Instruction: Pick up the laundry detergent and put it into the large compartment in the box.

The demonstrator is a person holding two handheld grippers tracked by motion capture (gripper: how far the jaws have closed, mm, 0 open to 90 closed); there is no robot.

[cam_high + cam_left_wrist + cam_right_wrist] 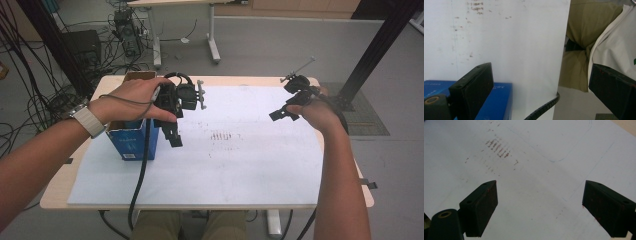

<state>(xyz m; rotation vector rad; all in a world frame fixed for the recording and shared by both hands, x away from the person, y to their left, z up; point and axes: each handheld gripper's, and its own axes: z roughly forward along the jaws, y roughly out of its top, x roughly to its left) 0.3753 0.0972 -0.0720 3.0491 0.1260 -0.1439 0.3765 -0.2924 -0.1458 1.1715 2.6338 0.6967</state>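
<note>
An approach is judged under way: the left tool (pixel 172 132) is held with jaws apart just beside the blue box (pixel 132 142); the right tool (pixel 282 114), also apart, hangs well off. Closing on the box's wall is next required.
</note>
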